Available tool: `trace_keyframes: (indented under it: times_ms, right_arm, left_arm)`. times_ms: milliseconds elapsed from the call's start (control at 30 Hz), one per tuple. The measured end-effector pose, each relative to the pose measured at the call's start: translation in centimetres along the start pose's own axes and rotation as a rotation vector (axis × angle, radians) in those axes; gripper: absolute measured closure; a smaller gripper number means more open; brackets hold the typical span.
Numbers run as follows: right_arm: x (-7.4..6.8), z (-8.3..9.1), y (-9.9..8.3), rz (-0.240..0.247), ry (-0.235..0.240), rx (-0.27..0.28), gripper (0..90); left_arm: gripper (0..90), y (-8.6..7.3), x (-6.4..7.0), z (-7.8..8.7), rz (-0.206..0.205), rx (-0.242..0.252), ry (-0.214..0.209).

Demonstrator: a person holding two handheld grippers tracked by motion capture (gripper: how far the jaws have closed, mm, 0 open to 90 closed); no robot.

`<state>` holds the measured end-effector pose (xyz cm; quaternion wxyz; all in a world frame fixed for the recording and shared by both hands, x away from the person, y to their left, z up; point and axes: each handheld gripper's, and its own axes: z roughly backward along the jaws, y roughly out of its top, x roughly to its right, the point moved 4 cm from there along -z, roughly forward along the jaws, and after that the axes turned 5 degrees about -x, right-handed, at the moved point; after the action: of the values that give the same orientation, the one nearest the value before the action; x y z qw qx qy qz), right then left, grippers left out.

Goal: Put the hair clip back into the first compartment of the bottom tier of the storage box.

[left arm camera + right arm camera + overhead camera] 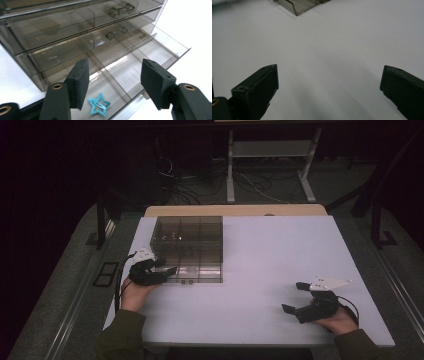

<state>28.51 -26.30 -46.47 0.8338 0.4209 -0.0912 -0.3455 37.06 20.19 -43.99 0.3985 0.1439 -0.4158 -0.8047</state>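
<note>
Left hand-held gripper (113, 86) at the smoky clear plastic drawer organiser (187, 247).
Jaws released over a turquoise star-shaped hair clip (99, 104) at six o'clock; right hand-held gripper (296, 298) also released.

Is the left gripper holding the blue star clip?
No: the star clip lies loose in the open drawer, below the open left gripper.

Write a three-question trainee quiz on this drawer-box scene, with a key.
1. True or false: the bottom drawer of the smoky clear drawer box is pulled open.
2. What lies in the open drawer between the left gripper jaws? A) a coin B) a teal star-shaped hair clip C) a key
3. Fill in: the right gripper hovers over bare white ____, jaws apart.

Key: 1 true; 2 B; 3 table.
</note>
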Motion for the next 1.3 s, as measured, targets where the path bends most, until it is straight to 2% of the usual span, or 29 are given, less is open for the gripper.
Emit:
trace_keyframes:
  times_ms: [533, 767, 900, 1167, 1300]
  right_arm:
    - [0.6, -0.7, 0.0, -0.010, 0.017, -0.011, 1.3]
    - [0.4, -0.7, 0.1, -0.001, 0.015, -0.008, 1.3]
    - [0.4, -0.8, 0.1, 0.000, 0.018, -0.010, 1.3]
    - [0.4, -0.7, 0.1, 0.000, 0.016, -0.008, 1.2]
    - [0.4, -0.7, 0.1, 0.000, 0.014, -0.011, 1.3]
  left_arm:
    - [29.1, 0.5, 1.8, -0.1, -0.033, 0.025, -0.055]
    - [18.1, 0.4, 3.0, -0.1, -0.048, 0.003, -0.076]
    - [12.8, 0.4, 4.0, -0.2, -0.080, -0.007, -0.083]
    - [1.3, -0.1, 5.3, -0.8, -0.096, -0.024, -0.093]
    - [0.0, -0.4, 5.9, -0.7, -0.118, -0.026, -0.107]
